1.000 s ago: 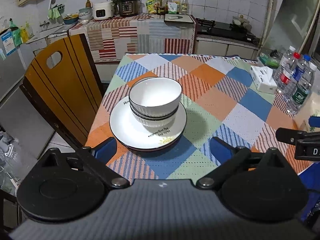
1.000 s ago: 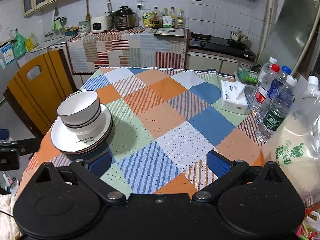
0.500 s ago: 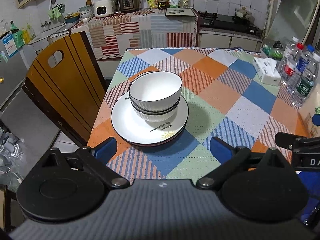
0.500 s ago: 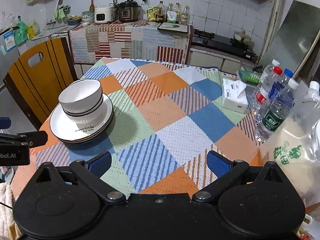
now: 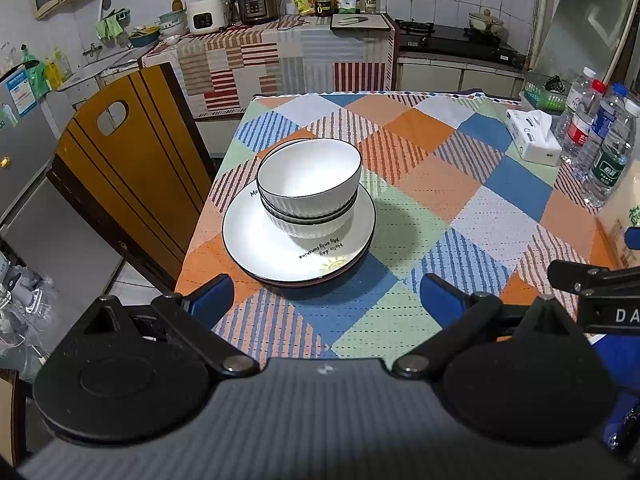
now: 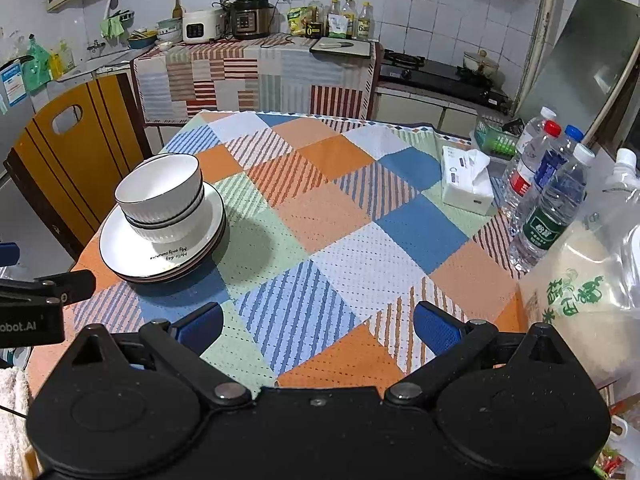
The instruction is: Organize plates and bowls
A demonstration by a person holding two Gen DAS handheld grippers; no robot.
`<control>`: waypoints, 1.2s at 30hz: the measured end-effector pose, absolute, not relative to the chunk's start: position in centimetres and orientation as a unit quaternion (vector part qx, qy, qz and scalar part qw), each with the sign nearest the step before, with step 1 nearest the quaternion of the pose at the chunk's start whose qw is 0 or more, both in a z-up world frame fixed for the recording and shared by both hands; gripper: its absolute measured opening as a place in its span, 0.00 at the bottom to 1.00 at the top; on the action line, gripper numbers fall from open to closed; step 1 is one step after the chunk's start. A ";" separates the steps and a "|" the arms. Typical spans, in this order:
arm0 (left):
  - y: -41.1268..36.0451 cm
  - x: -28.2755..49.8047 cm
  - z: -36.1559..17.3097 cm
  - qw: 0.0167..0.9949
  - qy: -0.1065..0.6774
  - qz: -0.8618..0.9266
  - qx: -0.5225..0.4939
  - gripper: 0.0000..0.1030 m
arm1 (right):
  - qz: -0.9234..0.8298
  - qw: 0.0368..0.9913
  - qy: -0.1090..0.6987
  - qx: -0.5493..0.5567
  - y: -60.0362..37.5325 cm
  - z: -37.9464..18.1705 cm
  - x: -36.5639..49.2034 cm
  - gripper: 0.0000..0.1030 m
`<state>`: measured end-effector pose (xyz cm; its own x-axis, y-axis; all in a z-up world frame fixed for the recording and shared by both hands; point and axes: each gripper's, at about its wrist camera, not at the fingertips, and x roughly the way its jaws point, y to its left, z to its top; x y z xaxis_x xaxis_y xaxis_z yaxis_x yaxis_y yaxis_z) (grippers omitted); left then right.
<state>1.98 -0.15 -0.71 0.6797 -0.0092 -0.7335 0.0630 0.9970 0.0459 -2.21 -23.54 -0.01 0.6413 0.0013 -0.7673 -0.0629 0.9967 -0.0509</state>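
Two white ribbed bowls (image 5: 308, 184) sit nested on a stack of white plates (image 5: 256, 240) near the table's left edge; the stack also shows in the right wrist view (image 6: 120, 240) with the bowls (image 6: 160, 196) on top. My left gripper (image 5: 326, 298) is open and empty, just short of the stack's near side. My right gripper (image 6: 318, 326) is open and empty over the near middle of the patchwork tablecloth (image 6: 340, 220), to the right of the stack.
A tissue box (image 6: 466, 184), several water bottles (image 6: 548, 208) and a clear bag (image 6: 592, 292) stand along the table's right side. A wooden chair (image 5: 124, 168) stands left of the table. A kitchen counter (image 5: 280, 40) is behind.
Both grippers have drawn back and risen slightly from the table, so the stack looks a little farther away. The plates and bowls have not moved.
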 end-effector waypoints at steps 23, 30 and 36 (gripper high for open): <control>-0.5 2.1 -1.0 0.908 0.415 -0.038 0.034 0.98 | 0.010 0.903 0.428 -0.033 -23.7 -0.1 -2.3 1.00; -0.4 2.2 -1.0 0.909 0.414 -0.034 0.031 0.98 | 0.011 0.903 0.428 -0.035 -23.6 -0.2 -2.4 1.00; -0.3 2.1 -0.9 0.909 0.413 -0.034 0.032 0.98 | 0.011 0.903 0.428 -0.034 -23.6 -0.2 -2.4 1.00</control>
<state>2.14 -0.33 -0.93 0.6560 -0.0349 -0.7539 0.0880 0.9957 0.0305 -2.39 -23.60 -0.18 0.6328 -0.0100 -0.7742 -0.0489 0.9974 -0.0529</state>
